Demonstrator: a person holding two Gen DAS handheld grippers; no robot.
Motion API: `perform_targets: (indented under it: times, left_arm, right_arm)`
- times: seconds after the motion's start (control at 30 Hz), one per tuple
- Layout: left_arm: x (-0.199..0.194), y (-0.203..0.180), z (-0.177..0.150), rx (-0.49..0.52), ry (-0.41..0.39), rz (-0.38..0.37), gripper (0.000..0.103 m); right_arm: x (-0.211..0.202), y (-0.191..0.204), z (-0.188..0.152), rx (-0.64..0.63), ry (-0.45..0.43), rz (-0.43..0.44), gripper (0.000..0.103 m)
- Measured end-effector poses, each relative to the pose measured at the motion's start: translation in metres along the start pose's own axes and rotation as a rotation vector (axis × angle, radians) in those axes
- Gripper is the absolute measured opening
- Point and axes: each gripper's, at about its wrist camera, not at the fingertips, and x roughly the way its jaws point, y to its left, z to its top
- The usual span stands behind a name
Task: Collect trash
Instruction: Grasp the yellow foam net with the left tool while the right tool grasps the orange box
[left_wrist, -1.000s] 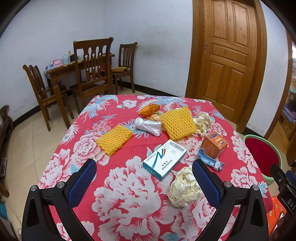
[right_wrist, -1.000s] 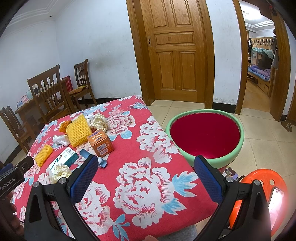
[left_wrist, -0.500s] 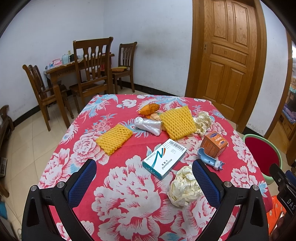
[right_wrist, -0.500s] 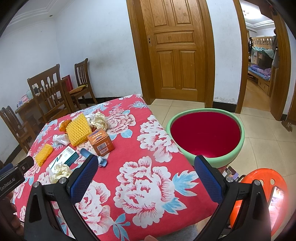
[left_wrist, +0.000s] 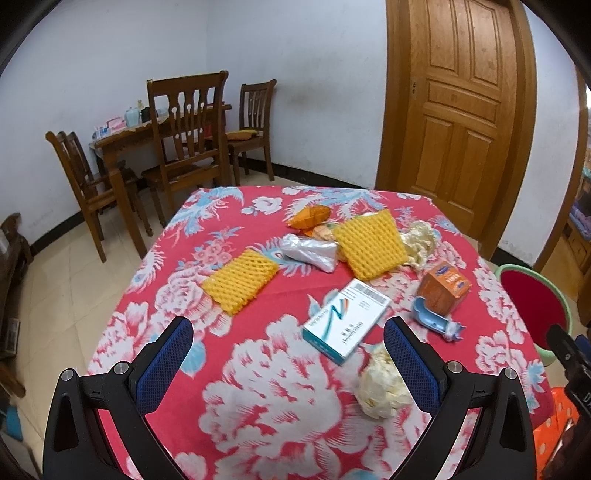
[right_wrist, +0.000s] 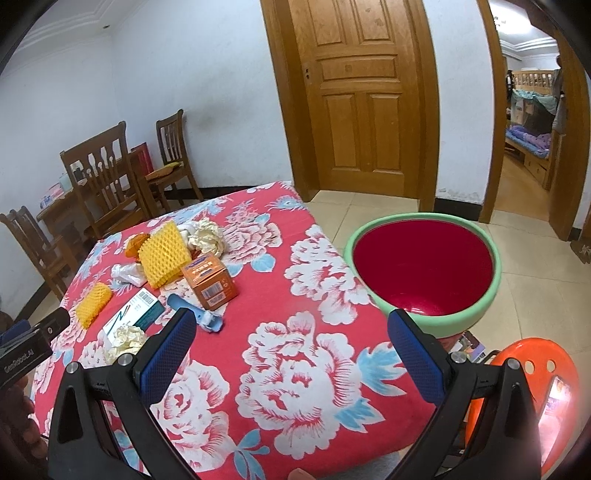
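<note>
Crumpled paper wad (left_wrist: 380, 384) is judged the likely first pick: it lies on the tabletop (left_wrist: 258, 398) just ahead of the left claw (left_wrist: 288, 363), offset toward its right finger (left_wrist: 412, 367), touching the near corner of the white-and-teal box (left_wrist: 345, 319). The wad has no real long axis; the box's long axis runs diagonally, near-left to far-right. Left claw is spread wide and empty; right claw (right_wrist: 291, 360) is likewise spread and empty, over bare cloth near the tabletop's edge. The left claw is nearer the wad; the right claw is nearer the red basin (right_wrist: 423, 269), which sits beside the tabletop, off its right edge, apparently as the bin. The basin's empty interior is shown only in the right wrist view; in the left view just a rim sliver is seen. The remaining litter (foam nets, orange carton, blue item) is laid out more clearly in the left view.
</note>
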Motion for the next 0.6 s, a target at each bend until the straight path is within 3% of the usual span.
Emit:
perform_targets:
  times: [0.6]
  left_arm:
    - [0.095,0.044,0.036,0.027,0.126,0.05,0.103]
  right_arm:
    - [0.06,0.035,0.027,-0.071,0.126,0.062,0.102]
